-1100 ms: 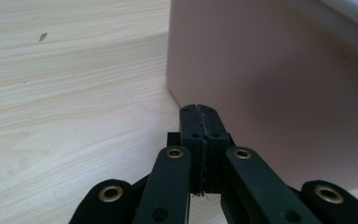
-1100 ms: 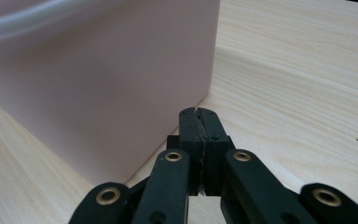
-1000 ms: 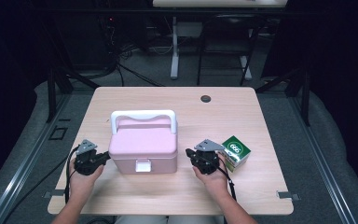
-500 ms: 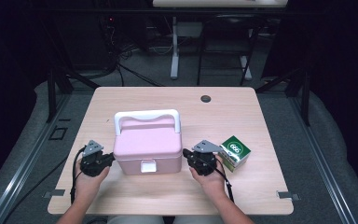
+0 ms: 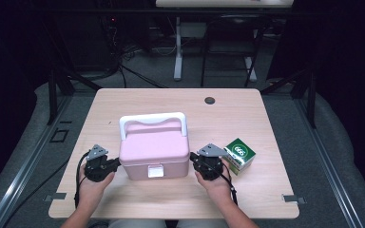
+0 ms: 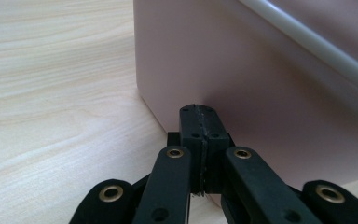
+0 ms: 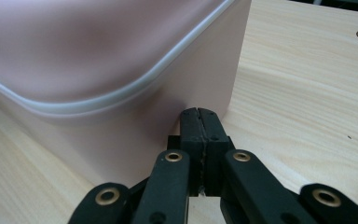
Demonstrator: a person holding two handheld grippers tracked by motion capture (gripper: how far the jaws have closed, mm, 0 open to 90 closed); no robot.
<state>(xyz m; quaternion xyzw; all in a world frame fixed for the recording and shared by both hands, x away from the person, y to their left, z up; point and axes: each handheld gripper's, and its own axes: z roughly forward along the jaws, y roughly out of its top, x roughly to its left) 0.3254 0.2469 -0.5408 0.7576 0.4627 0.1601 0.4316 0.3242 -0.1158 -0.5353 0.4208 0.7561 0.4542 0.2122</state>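
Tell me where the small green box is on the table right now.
In the high view, the green box sits on the table's right side near the front, just right of the right hand-held gripper and the pink case.

Green-and-white carton [image 5: 240,155] at lower right of table, tilted. Light wood table [image 5: 247,114]; round dark grommet hole [image 5: 210,100] near far edge, right of centre. White-legged desk [image 5: 177,52] at top centre. Dark cables [image 5: 138,76] on grey floor, upper left.
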